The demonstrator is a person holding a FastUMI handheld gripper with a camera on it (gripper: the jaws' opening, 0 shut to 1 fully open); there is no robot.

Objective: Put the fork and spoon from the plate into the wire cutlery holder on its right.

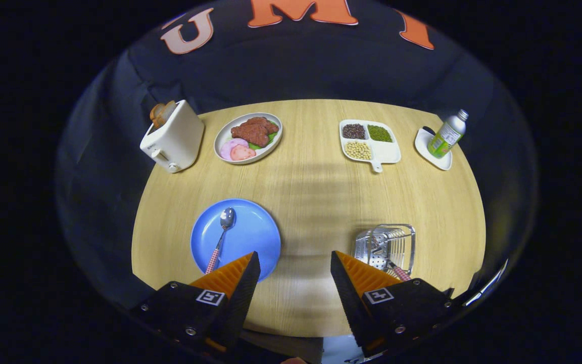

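Hand-held gripper (295,268) fingers wide apart, holding nothing, pointing fwd.

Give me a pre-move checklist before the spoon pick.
1. Gripper open, holding nothing: ok.
2. Spoon lies loose on the blue plate, handle toward the gripper: ok.
3. Gripper lined up on the spoon: not ok, the spoon lies ahead and left of the left finger.
4. Fork in the wire cutlery holder: ok, a patterned handle sticks out of it.
5. Room left in the holder for the spoon: cannot tell.
6. Bare table between plate and holder: ok.
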